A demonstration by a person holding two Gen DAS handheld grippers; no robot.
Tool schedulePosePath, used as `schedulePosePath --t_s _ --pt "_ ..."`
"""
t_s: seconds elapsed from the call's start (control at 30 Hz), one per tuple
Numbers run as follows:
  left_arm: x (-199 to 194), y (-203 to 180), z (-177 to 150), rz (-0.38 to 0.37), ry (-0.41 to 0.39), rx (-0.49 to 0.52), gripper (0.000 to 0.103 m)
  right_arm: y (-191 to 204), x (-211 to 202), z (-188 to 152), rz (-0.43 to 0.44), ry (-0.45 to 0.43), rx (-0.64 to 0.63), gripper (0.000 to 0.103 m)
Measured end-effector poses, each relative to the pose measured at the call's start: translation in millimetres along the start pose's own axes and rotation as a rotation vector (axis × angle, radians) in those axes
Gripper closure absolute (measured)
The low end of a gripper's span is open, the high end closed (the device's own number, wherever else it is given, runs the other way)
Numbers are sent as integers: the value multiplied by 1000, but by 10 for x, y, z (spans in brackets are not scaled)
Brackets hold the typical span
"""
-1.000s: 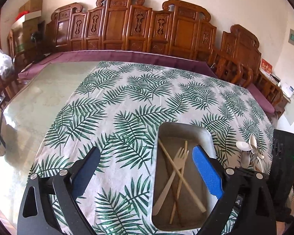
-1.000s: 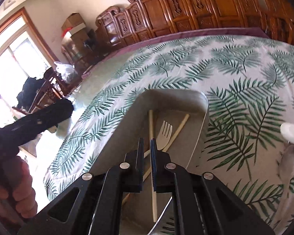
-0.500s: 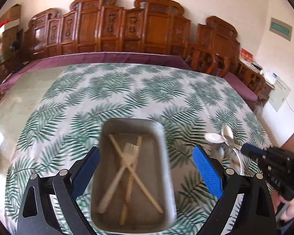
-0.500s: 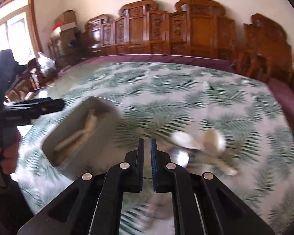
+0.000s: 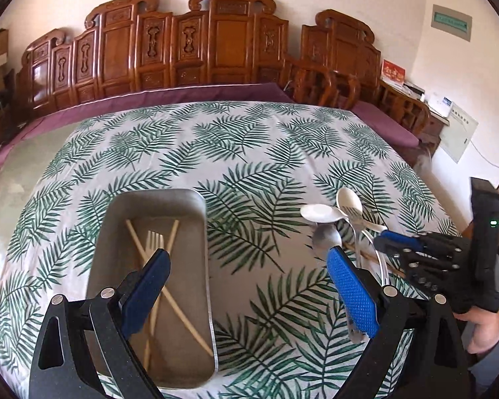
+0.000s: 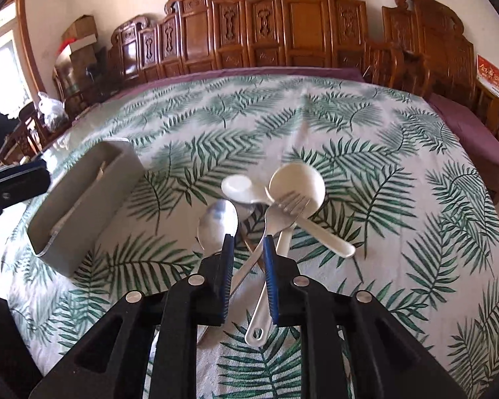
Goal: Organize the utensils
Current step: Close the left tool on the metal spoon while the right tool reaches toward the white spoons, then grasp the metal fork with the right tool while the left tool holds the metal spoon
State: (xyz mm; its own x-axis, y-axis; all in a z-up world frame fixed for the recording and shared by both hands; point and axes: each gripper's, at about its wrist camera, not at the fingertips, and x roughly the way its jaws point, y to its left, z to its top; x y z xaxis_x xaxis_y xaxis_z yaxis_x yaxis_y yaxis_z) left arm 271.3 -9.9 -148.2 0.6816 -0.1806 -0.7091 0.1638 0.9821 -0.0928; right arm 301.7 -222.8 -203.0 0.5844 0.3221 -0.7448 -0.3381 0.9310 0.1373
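A grey tray on the leaf-print cloth holds two wooden chopsticks and a pale fork. My left gripper hovers wide open with nothing between its fingers, its left finger over the tray. To the right lies a pile of utensils: a metal spoon, a small white spoon, a large white spoon and a fork. My right gripper hangs just above the pile's handles. Its jaws are opening and stand narrowly apart; the handles show through the gap, untouched by the pads.
The tray stands left of the pile. Carved wooden chairs line the far side of the table behind a purple cloth edge. A person's hand holds the right gripper at the table's right edge.
My right gripper swung from above the tray to above the utensil pile, and its shut jaws have parted slightly. My left gripper shifted right, staying open.
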Motion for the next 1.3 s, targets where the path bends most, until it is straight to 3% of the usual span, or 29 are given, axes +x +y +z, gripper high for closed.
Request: schedulePosePath --t_s 0.23,0.93,1.13,1.2,1.3 --pt "57 -140 -62 3 8 30 12 -48 285 -34 -40 54 24 83" --pt "165 -406 -164 4 35 85 12 20 465 86 -78 74 37 80" --pt "208 -456 -210 13 43 103 12 -44 460 103 -43 81 65 91" --pt "222 -474 -219 14 47 107 12 -74 418 110 -28 74 74 103" --pt "255 -506 -245 16 55 115 12 -117 342 112 -3 65 79 103"
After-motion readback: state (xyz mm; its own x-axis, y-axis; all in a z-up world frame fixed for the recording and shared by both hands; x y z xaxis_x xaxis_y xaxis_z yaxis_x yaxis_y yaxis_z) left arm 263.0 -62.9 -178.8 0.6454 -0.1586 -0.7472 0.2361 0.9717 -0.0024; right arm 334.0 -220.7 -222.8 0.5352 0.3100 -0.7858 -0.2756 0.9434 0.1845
